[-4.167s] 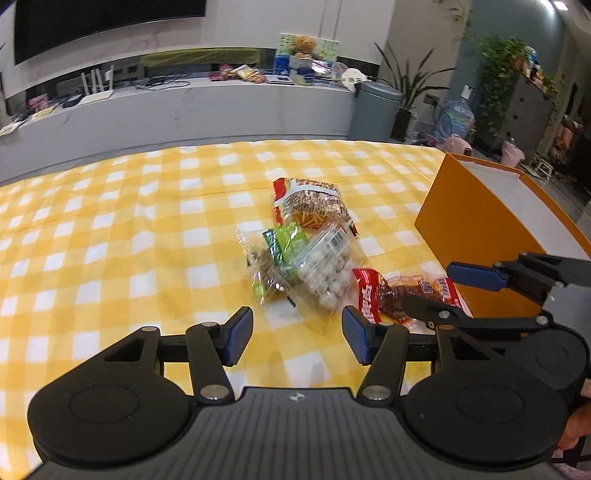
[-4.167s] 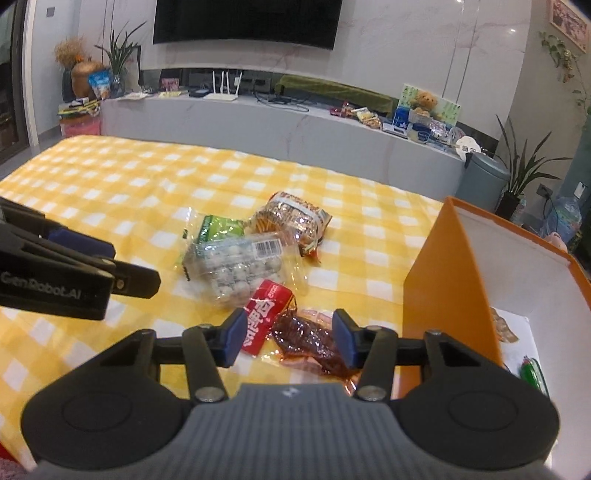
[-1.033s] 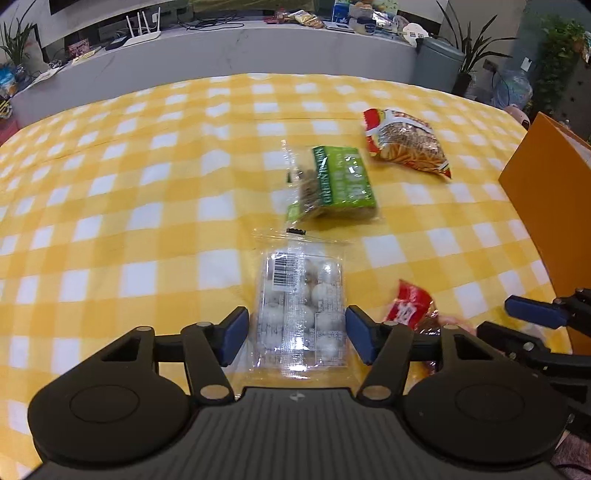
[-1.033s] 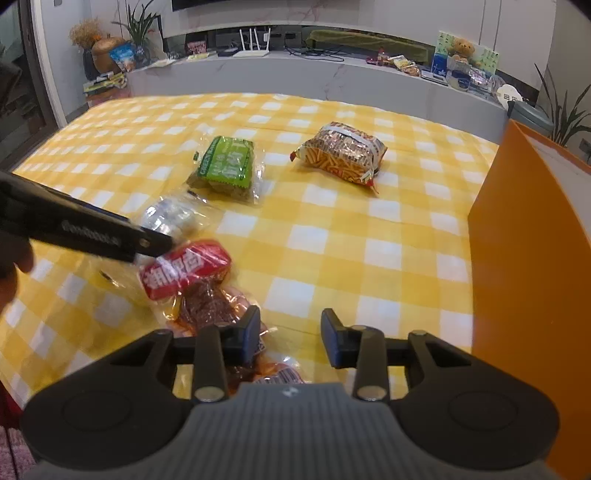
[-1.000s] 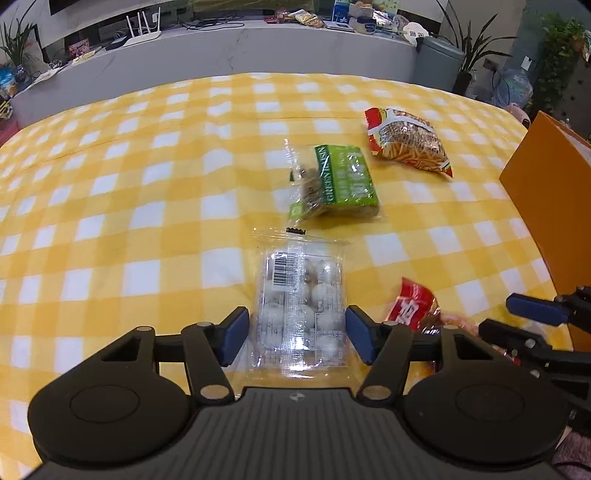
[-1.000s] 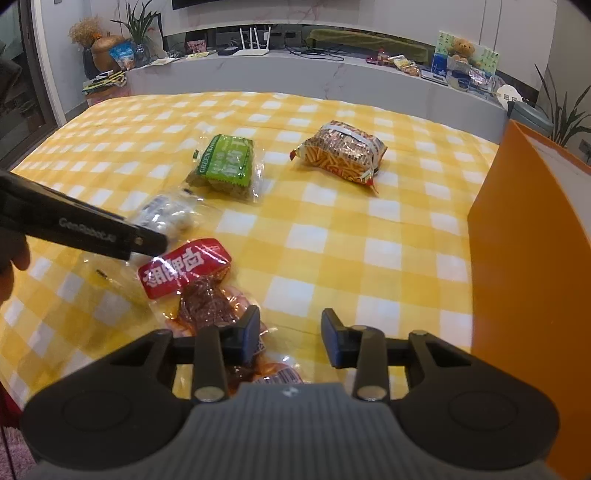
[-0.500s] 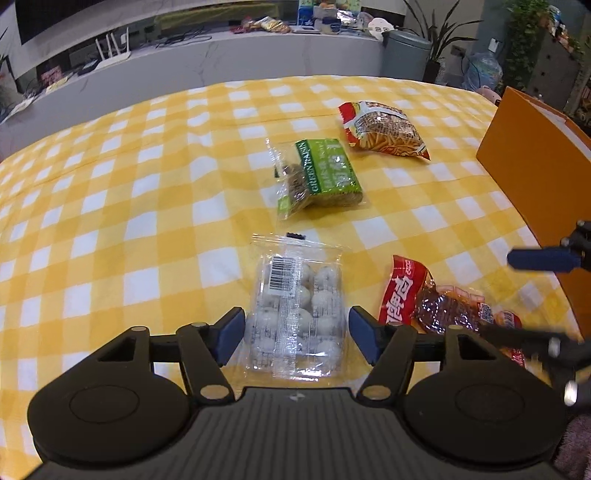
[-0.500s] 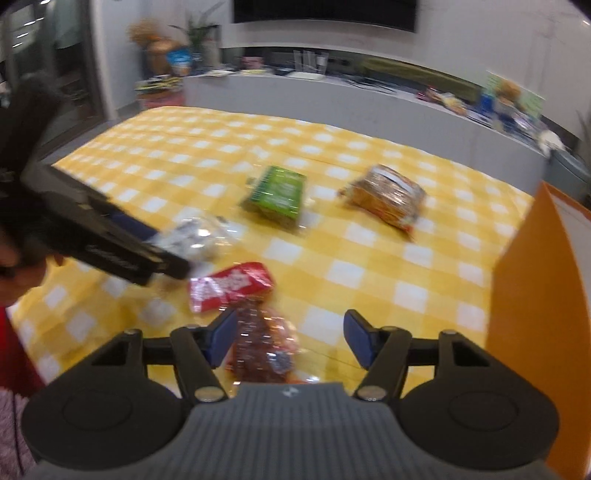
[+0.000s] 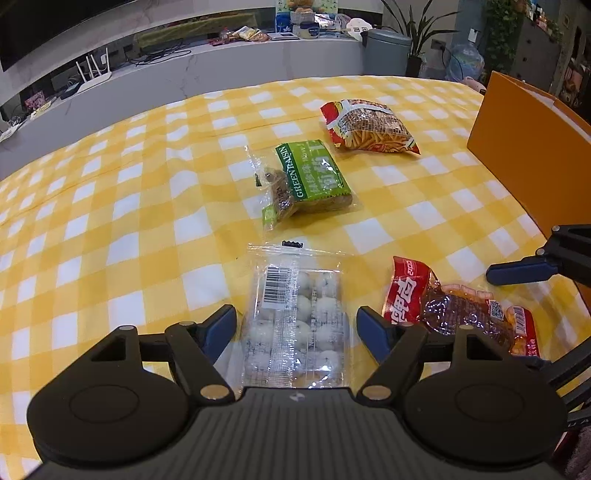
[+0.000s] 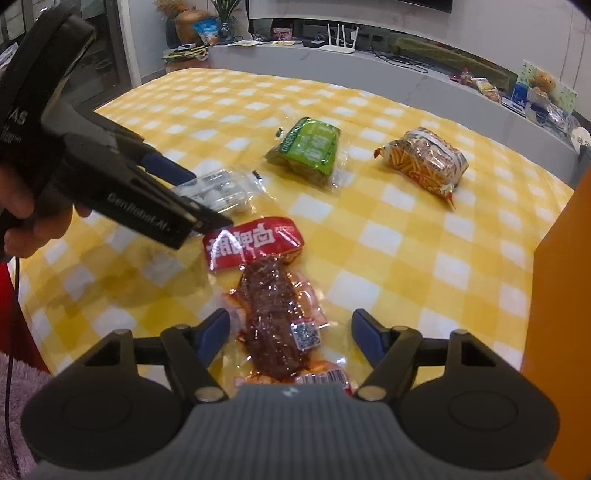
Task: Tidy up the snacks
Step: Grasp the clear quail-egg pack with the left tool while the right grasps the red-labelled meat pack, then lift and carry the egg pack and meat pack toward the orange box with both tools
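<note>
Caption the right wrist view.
Right gripper opening over a meat pack on the checked tablecloth.

I'm looking into a home living room: a wall-mounted television (image 9: 55, 22), a long media shelf (image 9: 221, 55) with a router (image 9: 94, 75), houseplants (image 9: 417, 33).

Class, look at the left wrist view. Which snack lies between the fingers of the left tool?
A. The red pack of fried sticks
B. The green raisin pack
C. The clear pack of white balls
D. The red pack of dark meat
C: the clear pack of white balls lies on the checked cloth between the fingers of the left tool, whose jaws are opening and do not press it.
</note>
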`<action>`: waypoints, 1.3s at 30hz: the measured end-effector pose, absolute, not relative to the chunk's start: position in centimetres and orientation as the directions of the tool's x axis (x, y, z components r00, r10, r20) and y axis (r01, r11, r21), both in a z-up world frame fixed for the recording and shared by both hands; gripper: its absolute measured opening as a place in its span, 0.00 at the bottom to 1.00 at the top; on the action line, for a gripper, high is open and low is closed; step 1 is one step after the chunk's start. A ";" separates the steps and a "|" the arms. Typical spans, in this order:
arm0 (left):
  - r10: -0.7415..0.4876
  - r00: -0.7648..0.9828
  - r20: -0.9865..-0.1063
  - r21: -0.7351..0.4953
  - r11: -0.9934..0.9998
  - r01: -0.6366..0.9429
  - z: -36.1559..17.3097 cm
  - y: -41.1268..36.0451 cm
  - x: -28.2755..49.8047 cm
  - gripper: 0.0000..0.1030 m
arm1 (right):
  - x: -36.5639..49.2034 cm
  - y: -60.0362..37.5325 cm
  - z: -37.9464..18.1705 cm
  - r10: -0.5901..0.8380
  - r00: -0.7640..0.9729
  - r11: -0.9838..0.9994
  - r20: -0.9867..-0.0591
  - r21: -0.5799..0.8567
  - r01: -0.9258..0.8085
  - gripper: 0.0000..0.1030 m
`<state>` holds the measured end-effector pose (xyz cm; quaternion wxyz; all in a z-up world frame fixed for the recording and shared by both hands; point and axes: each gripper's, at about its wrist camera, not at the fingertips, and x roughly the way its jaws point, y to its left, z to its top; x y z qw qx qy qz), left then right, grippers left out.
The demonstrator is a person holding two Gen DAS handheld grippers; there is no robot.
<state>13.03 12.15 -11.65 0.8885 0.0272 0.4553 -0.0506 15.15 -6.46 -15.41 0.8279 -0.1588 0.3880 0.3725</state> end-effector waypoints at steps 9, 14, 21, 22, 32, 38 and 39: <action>-0.057 0.595 -0.802 -0.002 0.996 0.091 -11.4 12.0 12.4 0.61 | 14.4 -6.0 -15.2 0.477 0.459 0.708 -0.750 0.017 -0.706 0.58; -0.064 0.596 -0.801 -0.042 0.998 0.051 -11.2 12.0 11.9 0.58 | 14.2 -5.7 -15.0 0.457 0.467 0.729 -0.757 0.018 -0.685 0.54; -0.091 0.619 -0.780 -0.112 0.994 0.004 -10.3 12.3 10.3 0.57 | 13.4 -6.1 -14.2 0.462 0.500 0.747 -0.732 0.017 -0.665 0.51; -0.092 0.626 -0.775 -0.119 0.993 -0.001 -10.0 12.2 10.0 0.57 | 13.4 -6.3 -14.0 0.466 0.506 0.750 -0.726 0.021 -0.661 0.51; -0.100 0.692 -0.715 -0.138 0.990 0.001 -4.9 10.5 8.2 0.57 | 13.1 -8.2 -9.4 0.501 0.538 0.775 -0.678 0.075 -0.627 0.51; -0.095 0.699 -0.709 -0.123 0.992 0.009 -2.0 8.4 8.3 0.57 | 13.6 -10.2 -5.2 0.470 0.579 0.796 -0.666 0.036 -0.604 0.51; -0.107 0.700 -0.706 -0.131 0.991 0.019 -1.6 7.9 8.4 0.57 | 13.7 -10.6 -4.5 0.460 0.588 0.802 -0.666 0.026 -0.597 0.51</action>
